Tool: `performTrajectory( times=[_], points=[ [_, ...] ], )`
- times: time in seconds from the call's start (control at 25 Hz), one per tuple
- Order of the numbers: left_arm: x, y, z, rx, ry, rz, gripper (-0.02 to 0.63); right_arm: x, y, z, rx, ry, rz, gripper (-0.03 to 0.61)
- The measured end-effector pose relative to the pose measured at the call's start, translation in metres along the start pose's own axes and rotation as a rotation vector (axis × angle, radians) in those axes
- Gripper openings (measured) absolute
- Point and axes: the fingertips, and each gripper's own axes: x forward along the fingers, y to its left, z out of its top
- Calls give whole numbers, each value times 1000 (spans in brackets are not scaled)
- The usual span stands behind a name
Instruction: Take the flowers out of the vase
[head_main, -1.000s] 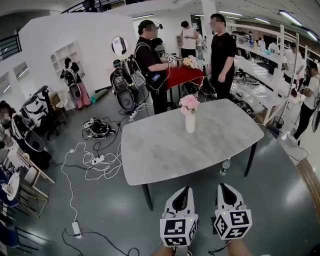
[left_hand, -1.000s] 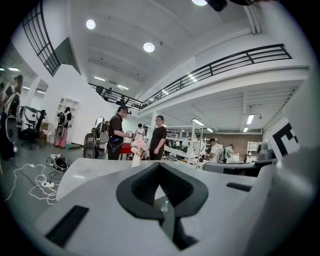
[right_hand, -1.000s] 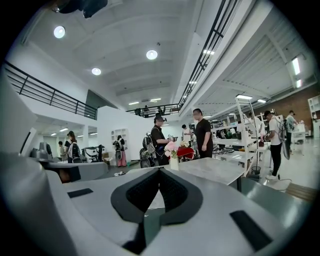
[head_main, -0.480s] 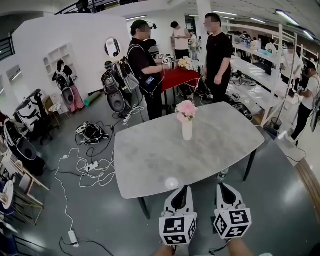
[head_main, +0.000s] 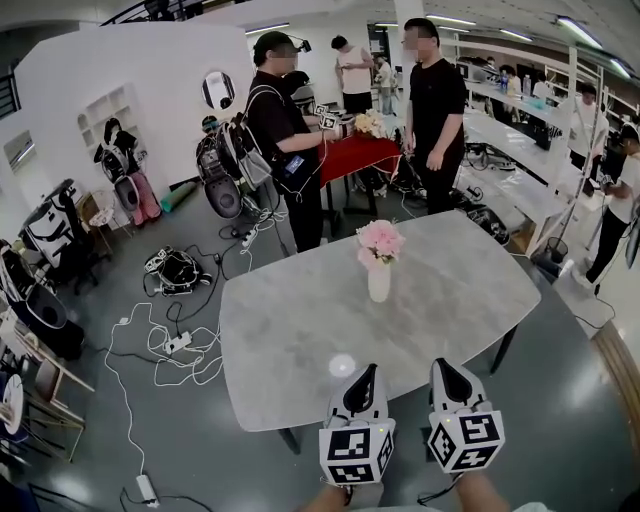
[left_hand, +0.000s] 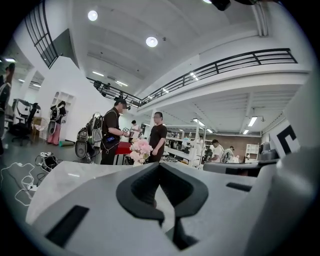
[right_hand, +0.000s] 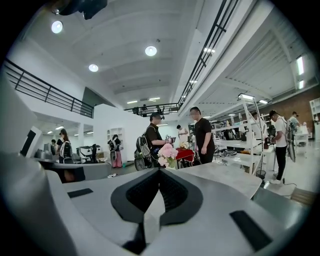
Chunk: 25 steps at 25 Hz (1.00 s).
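Note:
A white vase (head_main: 379, 283) with pink flowers (head_main: 380, 240) stands upright in the middle of the grey marble table (head_main: 290, 330). My left gripper (head_main: 366, 370) and right gripper (head_main: 439, 364) hover side by side over the table's near edge, both shut and holding nothing, a good way short of the vase. In the left gripper view the flowers (left_hand: 140, 149) show beyond the closed jaw tips of the left gripper (left_hand: 159, 167), slightly left. The right gripper view has the flowers (right_hand: 167, 152) just above the tips of the right gripper (right_hand: 159, 172).
Two people (head_main: 285, 130) stand behind the table beside a red-covered table (head_main: 358, 152). Cables and a power strip (head_main: 178, 342) lie on the floor at left. Workbenches (head_main: 520, 150) line the right side. Chairs and gear crowd the far left.
Both grippers have come forward from the floor short of the table to over its near edge. The table and the vase now sit closer and lower in the head view.

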Motion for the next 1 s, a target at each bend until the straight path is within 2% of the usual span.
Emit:
performTrajectory(
  times=[0.52, 1.0],
  points=[
    [78, 41, 9, -13, 26, -15, 2, 85, -4, 11, -24, 16, 16, 15],
    [123, 77, 11, -36, 27, 3, 3, 139, -7, 16, -39, 21, 21, 15]
  ],
)
